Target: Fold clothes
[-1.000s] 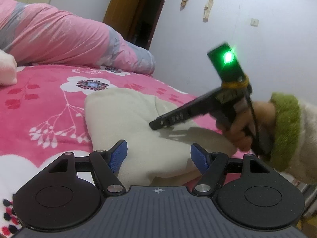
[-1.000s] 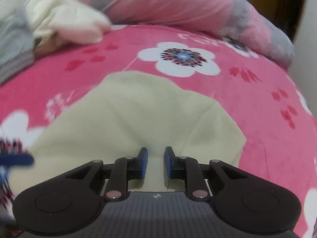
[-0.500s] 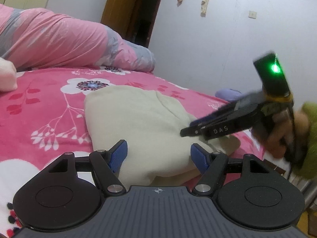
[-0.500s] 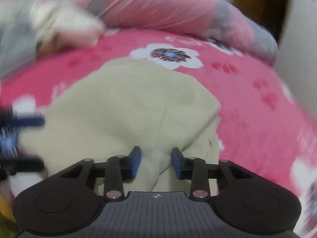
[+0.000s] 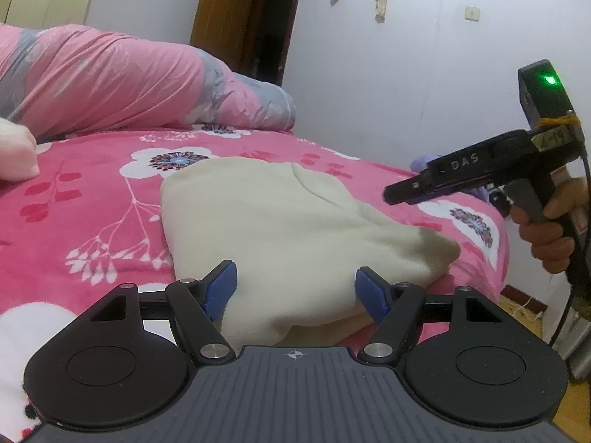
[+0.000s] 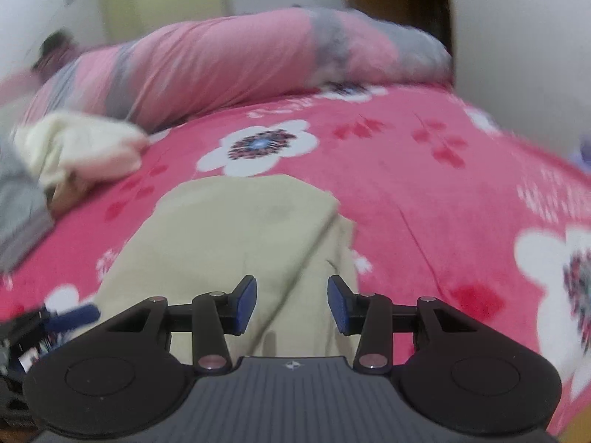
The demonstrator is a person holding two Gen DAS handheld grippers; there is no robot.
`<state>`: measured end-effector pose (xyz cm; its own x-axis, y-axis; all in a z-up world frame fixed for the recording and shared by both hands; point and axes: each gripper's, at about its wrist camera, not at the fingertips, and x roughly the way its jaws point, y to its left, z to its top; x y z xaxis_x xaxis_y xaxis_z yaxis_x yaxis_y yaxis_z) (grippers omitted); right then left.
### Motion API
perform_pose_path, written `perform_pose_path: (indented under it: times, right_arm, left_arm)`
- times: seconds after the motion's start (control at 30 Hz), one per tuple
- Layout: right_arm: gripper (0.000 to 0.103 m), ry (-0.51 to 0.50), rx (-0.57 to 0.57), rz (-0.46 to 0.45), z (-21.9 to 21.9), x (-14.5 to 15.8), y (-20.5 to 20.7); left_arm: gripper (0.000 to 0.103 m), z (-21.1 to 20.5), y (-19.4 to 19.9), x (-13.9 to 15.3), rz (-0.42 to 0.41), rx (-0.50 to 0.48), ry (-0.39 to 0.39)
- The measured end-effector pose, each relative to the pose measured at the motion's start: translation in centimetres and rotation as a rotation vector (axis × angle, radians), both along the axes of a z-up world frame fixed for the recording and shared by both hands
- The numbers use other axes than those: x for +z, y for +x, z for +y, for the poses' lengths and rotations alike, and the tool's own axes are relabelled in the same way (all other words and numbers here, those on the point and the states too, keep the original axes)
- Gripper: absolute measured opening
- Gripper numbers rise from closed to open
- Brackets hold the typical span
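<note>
The cream fleece garment (image 5: 280, 229) lies folded into a compact bundle on the pink flowered bed blanket (image 5: 92, 199). The right tongs (image 6: 291, 304), nearly shut over it a second ago, now stand parted, gripping nothing, and have lifted clear. The left tongs (image 5: 295, 293) stay wide open, empty, at its near edge. This fold looks laid down.
</note>
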<state>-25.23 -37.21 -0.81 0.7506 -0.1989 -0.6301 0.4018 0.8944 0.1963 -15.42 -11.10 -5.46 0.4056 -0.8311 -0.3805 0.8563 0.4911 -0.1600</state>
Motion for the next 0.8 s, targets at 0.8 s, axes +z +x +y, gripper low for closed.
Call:
perform_pose_path:
  times: [0.8]
  right_arm:
    - [0.048, 0.602, -0.027, -0.258, -2.9, -5.7, -9.9]
  left_arm:
    - [0.072, -5.5, -4.9, 0.9, -0.342, -0.123, 0.324]
